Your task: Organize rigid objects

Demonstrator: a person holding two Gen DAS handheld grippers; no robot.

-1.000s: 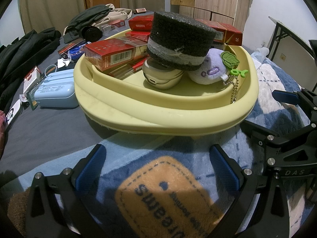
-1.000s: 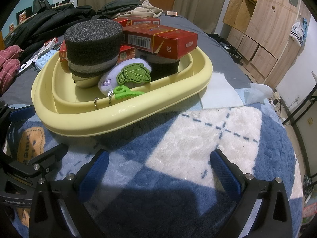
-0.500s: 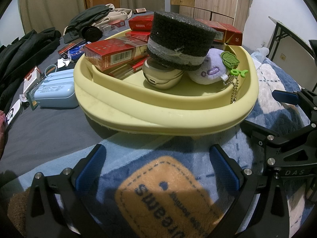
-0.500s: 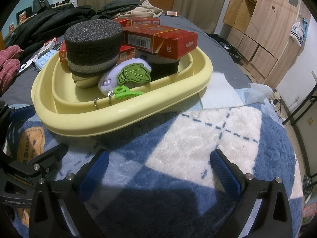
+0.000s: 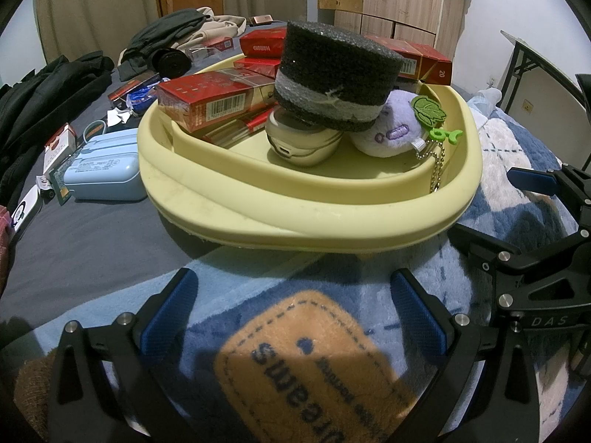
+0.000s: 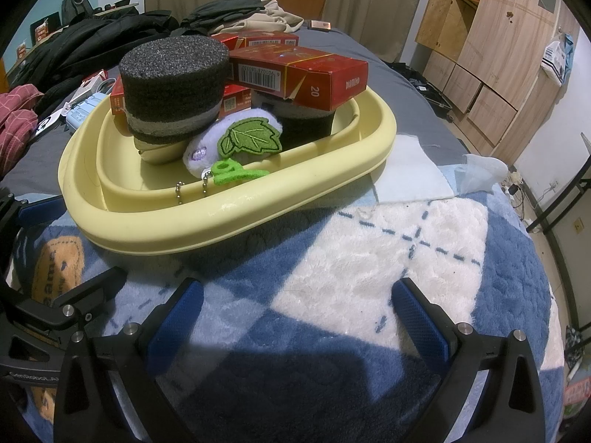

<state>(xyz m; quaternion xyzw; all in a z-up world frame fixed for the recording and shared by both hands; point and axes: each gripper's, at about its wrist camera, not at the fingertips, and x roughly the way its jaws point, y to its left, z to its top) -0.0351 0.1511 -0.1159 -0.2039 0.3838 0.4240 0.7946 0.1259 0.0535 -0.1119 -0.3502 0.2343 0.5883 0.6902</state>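
Hovering low over the plush blanket (image 6: 388, 269), both units idle. Left hand-held gripper (image 5: 291, 308): jaws spread wide, nothing between the blue pads (image 5: 168, 313), orange patch (image 5: 310, 361) of the blanket directly under it. Right hand-held gripper (image 6: 295, 313): same, wide open and empty, above a white-and-blue check of the blanket.

Yellow tray (image 5: 332, 217) sits on the bed just ahead of both, ahead and slightly right of the left unit, ahead-left of the right unit. Not touched by either.

Tray contents:
- dark foam cylinder (image 5: 332, 74) with a grey band, tilted, resting on a cream round case (image 5: 299, 144)
- purple plush keychain (image 6: 221, 144) just beside the case, green leaf tag (image 6: 251, 138) on it, bead chain (image 5: 436, 170) hanging over the tray's inner wall
- red cartons (image 5: 210, 101) stacked at the far-left side from the left unit; one more red carton (image 6: 299, 74) propped on a second foam piece at the far side from the right unit

Beyond the tray, left of the left unit: light-blue case (image 5: 103, 175) on the grey sheet, small clutter and dark clothing (image 5: 44, 99) further out. Right unit sees a white cloth (image 6: 410, 170) just past the tray's right edge and a wooden wardrobe (image 6: 491, 59) well behind.
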